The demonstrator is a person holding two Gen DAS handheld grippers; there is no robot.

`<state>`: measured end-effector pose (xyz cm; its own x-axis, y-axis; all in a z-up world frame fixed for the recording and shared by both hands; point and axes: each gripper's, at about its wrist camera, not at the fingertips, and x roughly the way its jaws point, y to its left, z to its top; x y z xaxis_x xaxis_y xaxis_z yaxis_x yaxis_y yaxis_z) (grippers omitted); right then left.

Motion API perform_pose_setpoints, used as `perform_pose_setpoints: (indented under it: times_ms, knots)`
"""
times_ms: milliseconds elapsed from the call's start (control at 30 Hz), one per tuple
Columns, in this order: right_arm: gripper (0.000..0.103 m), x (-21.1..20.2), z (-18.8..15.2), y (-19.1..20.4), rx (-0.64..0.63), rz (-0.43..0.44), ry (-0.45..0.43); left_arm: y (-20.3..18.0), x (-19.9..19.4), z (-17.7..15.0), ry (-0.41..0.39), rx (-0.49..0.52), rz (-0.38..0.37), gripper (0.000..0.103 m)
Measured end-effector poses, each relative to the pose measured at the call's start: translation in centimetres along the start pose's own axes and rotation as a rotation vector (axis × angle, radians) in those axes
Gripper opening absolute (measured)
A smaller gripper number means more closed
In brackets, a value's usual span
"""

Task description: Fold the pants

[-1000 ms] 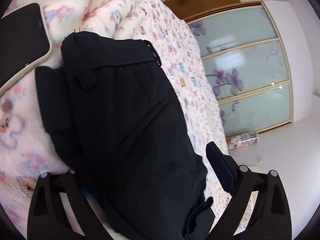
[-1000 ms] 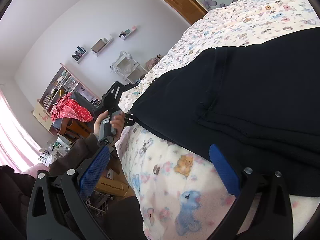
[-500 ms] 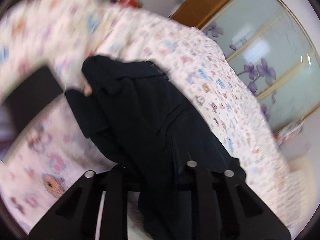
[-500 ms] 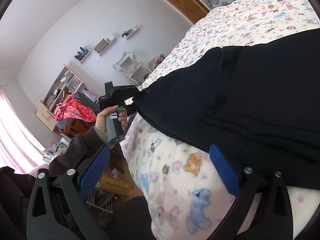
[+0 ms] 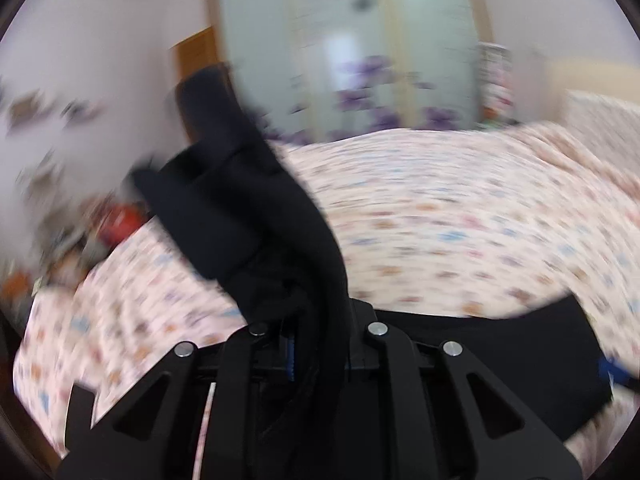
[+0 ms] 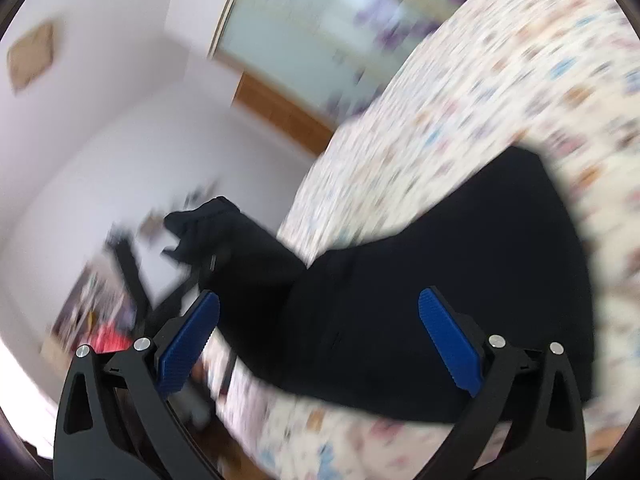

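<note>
One bed, covered by a pale quilt with small printed animals; it fills most of both views. One frosted sliding wardrobe with purple flowers stands beyond it at 12 o'clock in the left wrist view. Both views are motion-blurred; no brand, label or writing can be read.

One pair of black pants. In the right wrist view the bulk lies on the quilt, centre to 3 o'clock, near the bed's edge at the lower left; one end rises off the bed toward 9 o'clock. Bare quilt extends from 12 to 3 o'clock.

Two tools. Left tool: jaws drawn narrow, clamped on a bunched fold of the pants, which stands up from the jaws toward 11 o'clock. Right tool: jaws spread wide, two blue pads well apart, nothing between them, hovering over the pants.
</note>
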<state>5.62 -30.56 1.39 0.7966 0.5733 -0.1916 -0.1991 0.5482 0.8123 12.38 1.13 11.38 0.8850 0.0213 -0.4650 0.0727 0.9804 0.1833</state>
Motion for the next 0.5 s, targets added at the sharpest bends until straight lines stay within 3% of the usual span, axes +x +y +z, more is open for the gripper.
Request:
perform_pose_setpoints:
  times_ms: [100, 200, 300, 367, 500]
  knots:
    - [0.102, -2.4, 1.4, -2.4, 0.103, -0.049, -0.123, -5.6, -1.6, -1.3, -0.021, 0.101, -0.147, 0.014]
    - [0.102, -3.5, 2.0, -4.4, 0.18, -0.091, -0.177, -12.2, -1.6, -4.9, 0.062, 0.226, -0.317, 0.015]
    - [0.102, -3.1, 2.0, -5.3, 0.221, -0.11, -0.168, -16.6, -0.5, -9.3, 0.134, 0.375, -0.29, 0.015]
    - [0.102, -2.4, 1.9, -6.0, 0.252, -0.096, -0.129, -17.0, -0.3, -11.0, 0.123, 0.373, -0.256, 0.015]
    - [0.102, -0.8, 1.9, -6.5, 0.271, -0.063, -0.04, -15.9, -1.0, -10.4, 0.088, 0.331, -0.246, 0.016]
